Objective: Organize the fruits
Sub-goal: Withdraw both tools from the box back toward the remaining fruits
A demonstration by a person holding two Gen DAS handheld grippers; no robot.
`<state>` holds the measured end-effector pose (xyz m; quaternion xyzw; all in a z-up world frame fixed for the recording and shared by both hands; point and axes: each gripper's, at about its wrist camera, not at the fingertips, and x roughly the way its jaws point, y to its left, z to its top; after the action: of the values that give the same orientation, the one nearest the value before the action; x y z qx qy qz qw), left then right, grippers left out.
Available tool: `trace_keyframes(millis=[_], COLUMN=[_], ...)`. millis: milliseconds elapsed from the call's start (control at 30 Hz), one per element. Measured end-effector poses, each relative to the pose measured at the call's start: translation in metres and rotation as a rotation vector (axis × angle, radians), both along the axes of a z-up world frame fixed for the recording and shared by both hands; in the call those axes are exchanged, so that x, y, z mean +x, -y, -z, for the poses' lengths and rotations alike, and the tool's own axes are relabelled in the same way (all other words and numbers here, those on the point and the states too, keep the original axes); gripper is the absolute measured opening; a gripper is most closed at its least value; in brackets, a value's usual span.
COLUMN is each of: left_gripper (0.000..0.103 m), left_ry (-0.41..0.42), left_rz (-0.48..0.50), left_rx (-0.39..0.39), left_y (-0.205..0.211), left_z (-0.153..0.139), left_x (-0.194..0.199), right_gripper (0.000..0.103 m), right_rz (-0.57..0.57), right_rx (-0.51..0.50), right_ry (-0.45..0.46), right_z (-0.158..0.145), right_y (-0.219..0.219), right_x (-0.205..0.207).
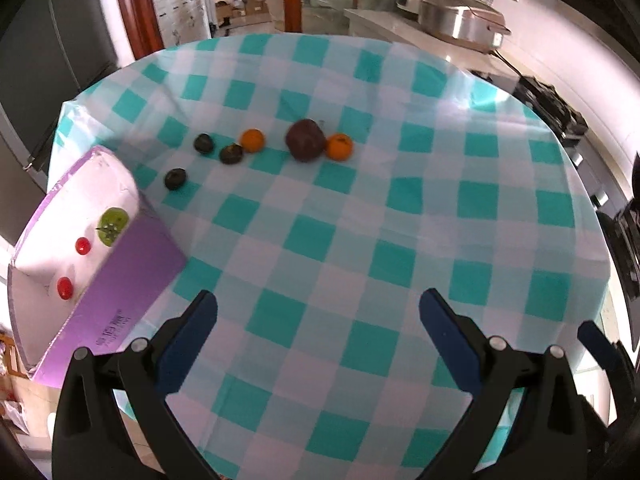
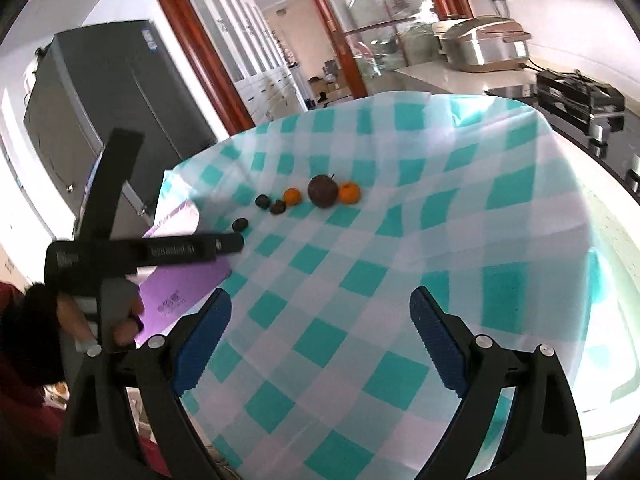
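The left gripper (image 1: 318, 312) is released: its blue-padded fingers stand wide apart above the near edge of the tabletop (image 1: 500, 160), with nothing between them. The right gripper (image 2: 320, 310) is likewise released and unloaded, its fingers spread over the checked cloth near the near edge.

Six fruits lie in a loose row toward the far edge of the tabletop. From the right: an orange fruit (image 1: 339, 146) touches the large dark purple fruit (image 1: 305, 139); a second orange fruit (image 1: 252, 140) sits just beside that, apart from it. Three small dark fruits follow toward the left edge: one (image 1: 231, 153) touching the second orange fruit, one (image 1: 203, 143) just beyond, and one (image 1: 175, 179) nearer the box.

A purple box (image 1: 120, 292) stands at the left edge of the tabletop (white interior). It contains a green fruit (image 1: 113, 221) and two small red fruits (image 1: 83, 245) (image 1: 65, 287).
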<state>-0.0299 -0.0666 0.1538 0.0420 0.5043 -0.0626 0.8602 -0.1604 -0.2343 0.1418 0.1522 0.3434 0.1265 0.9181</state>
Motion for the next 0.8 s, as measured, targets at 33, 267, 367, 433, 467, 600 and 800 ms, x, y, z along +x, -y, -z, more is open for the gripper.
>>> trace_keyframes(millis=[33,267,367,433,467,600,800], left_gripper=[0.101,0.101,0.101,0.101,0.101,0.101,0.101], left_ry=[-0.007,-0.009,-0.015,-0.011,-0.010,0.028,0.020], left_rz=[0.017,0.041,0.043,0.042,0.047,0.104,0.136], left_rx=[0.003,0.028,0.050,0.063,0.071,0.069,-0.049], left_y=[0.003,-0.012,-0.030,-0.041,-0.047,-0.068,-0.120], left_z=[0.002,0.018,0.031,0.038,0.041,0.036,0.007], left_x=[-0.001,-0.006,-0.008,-0.006,-0.005,0.011,0.082], right_gripper=[0.088,0.088,0.088,0.088,0.088,0.088,0.088], right_rz=[-0.004,-0.004,-0.027,-0.042,-0.049,-0.038,0.036], right_rx=[-0.016,-0.072,-0.103,-0.123,-0.131,-0.159,-0.148], right_ry=[-0.006,-0.053,-0.079,-0.103,-0.112,-0.160,-0.221], right_z=[0.000,0.007,0.016,0.023,0.026,0.040,0.058], right_y=[-0.002,-0.017,-0.032,-0.043,-0.046,-0.066,-0.098], right_x=[0.001,0.028,0.047,0.062,0.068,0.107,0.195])
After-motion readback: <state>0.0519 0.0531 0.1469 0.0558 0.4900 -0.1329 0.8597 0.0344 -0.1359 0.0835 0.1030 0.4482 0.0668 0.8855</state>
